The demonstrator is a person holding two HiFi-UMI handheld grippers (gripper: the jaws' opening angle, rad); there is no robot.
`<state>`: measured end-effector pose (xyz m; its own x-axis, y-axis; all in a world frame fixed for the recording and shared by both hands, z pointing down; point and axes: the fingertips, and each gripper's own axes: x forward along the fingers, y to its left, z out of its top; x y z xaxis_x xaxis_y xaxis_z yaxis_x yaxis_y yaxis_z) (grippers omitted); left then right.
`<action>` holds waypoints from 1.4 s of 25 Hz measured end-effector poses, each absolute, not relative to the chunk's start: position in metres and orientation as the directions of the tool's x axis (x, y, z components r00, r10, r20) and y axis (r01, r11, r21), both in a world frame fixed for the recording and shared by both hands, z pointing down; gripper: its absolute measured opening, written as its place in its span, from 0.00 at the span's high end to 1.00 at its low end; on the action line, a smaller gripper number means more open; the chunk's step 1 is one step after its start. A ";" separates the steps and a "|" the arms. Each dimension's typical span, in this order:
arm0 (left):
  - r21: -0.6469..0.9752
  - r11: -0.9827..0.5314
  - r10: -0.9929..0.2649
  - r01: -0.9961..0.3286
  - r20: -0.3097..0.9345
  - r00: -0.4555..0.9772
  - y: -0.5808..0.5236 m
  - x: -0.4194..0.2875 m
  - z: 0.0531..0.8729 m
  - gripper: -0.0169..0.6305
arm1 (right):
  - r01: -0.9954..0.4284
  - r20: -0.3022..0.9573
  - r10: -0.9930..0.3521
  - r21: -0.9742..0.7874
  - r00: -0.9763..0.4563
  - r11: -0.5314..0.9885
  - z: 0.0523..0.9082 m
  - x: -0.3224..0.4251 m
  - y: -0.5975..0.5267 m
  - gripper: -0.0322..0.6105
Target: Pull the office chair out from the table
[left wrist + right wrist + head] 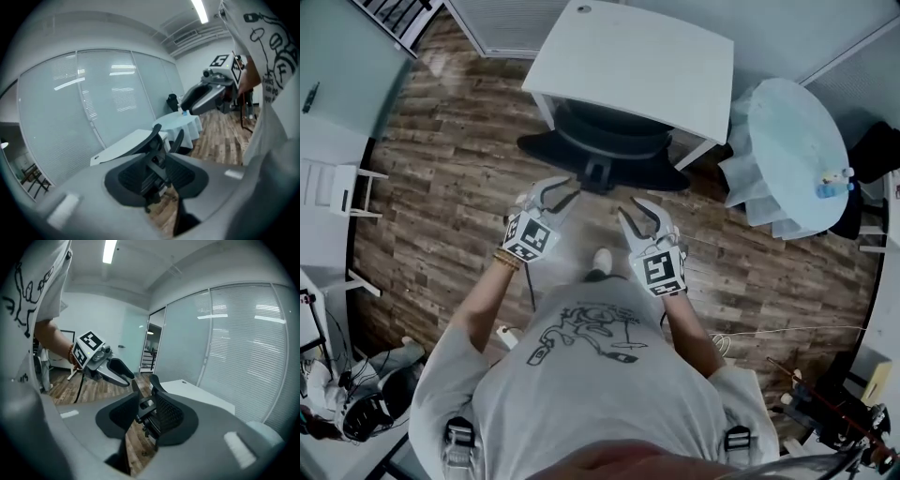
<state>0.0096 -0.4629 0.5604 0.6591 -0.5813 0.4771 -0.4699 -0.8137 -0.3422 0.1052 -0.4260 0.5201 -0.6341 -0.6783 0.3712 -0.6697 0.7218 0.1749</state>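
The black office chair (602, 148) stands tucked under the white table (628, 56), its mesh back and headrest turned toward me. My left gripper (560, 193) hangs just short of the chair back, on its left side, jaws open and empty. My right gripper (634, 215) is level with it on the right, also open and empty, a little further from the chair. In the left gripper view the chair (154, 161) shows between the jaws, with the right gripper (187, 104) beyond. The right gripper view frames the chair (161, 411) likewise, the left gripper (127, 376) beside it.
A round table with a pale cloth (797, 141) and small bottles (832, 182) stands to the right of the white table. White shelving (337, 187) lines the left wall. Cables and equipment (356, 403) lie at lower left. Wood floor (450, 187) surrounds the chair.
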 end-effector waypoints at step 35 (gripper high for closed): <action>-0.490 -0.847 -0.423 0.206 0.856 0.298 -0.546 -0.003 0.713 0.80 | -0.217 0.765 -0.525 0.479 -0.372 0.851 0.700 0.112 -0.517 0.77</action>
